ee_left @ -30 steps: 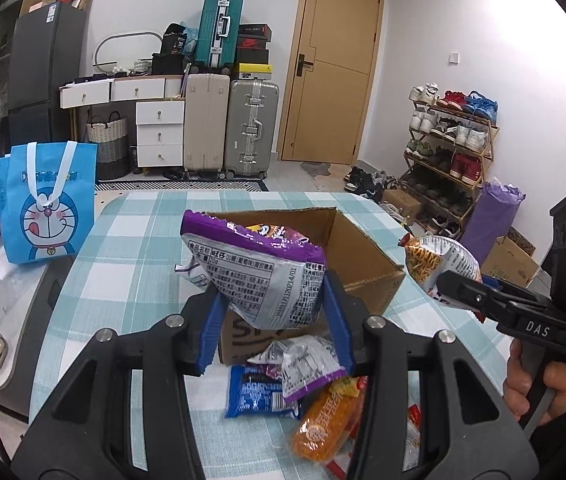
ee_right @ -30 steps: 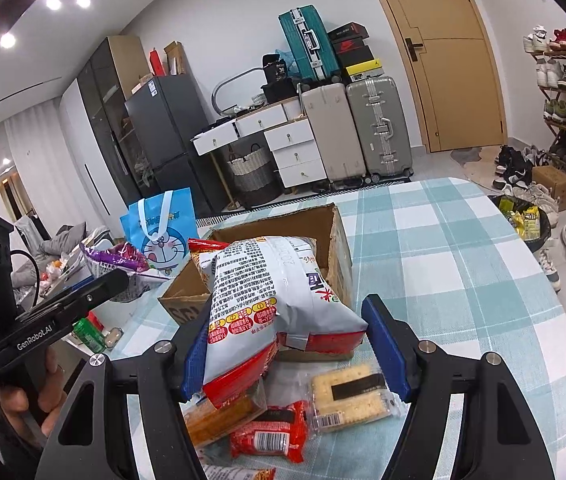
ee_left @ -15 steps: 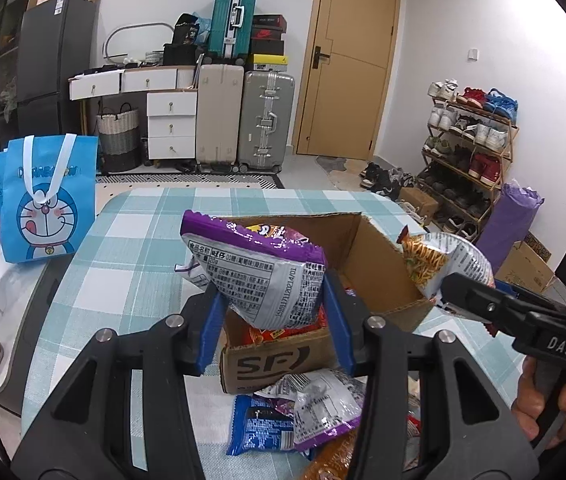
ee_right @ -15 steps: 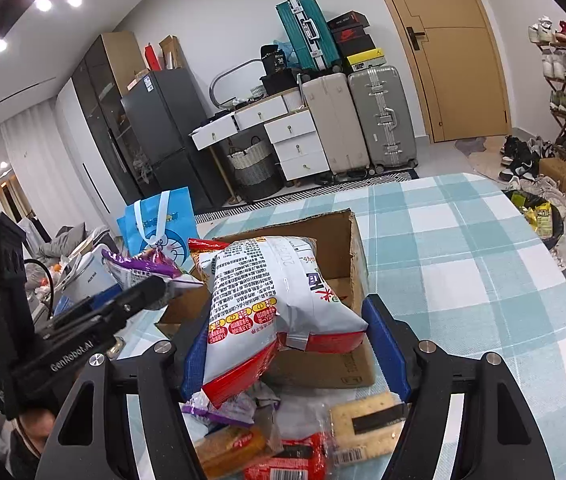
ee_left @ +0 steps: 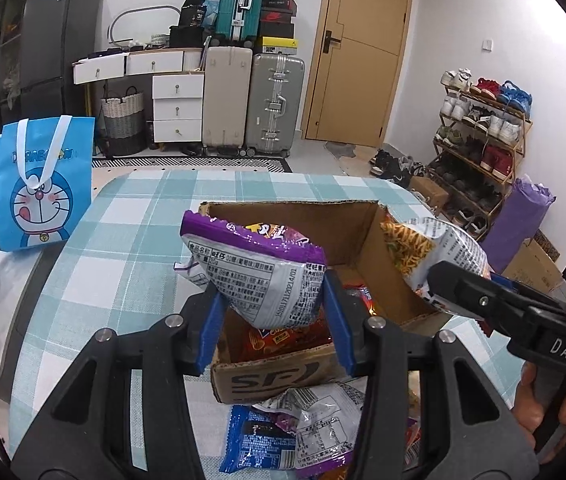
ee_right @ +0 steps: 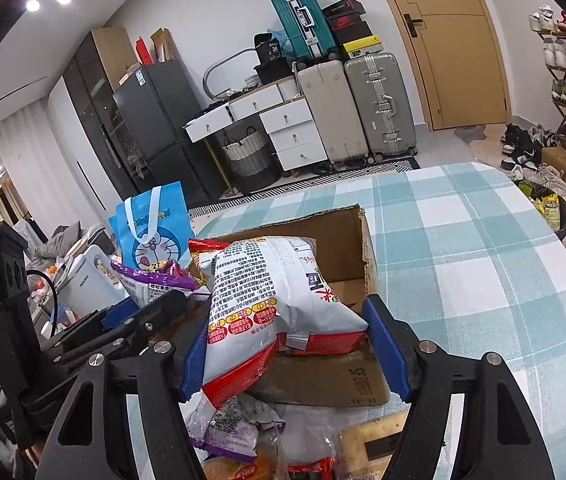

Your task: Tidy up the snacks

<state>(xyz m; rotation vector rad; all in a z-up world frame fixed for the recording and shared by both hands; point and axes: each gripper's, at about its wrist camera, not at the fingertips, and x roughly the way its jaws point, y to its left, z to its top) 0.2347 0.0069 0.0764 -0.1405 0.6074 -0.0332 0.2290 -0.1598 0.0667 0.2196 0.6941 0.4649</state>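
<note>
1. Left tongs [ee_left: 273, 300] clamp a purple snack bag [ee_left: 255, 272] above the cardboard box [ee_left: 347, 240]
2. Right tongs [ee_right: 293, 344] grip a white-and-red snack bag [ee_right: 271, 292], at 3 o'clock of the purple bag
3. Box rests on the table [ee_right: 483, 248]

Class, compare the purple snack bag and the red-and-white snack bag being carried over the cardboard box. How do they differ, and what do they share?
The purple snack bag has a purple top edge; the red-and-white snack bag has red edges. The purple bag looks smaller and sits in the narrowly set left claw; the red-and-white bag fills the wider right claw. Shared: both have white printed backs, and each is clamped above the open cardboard box.
</note>
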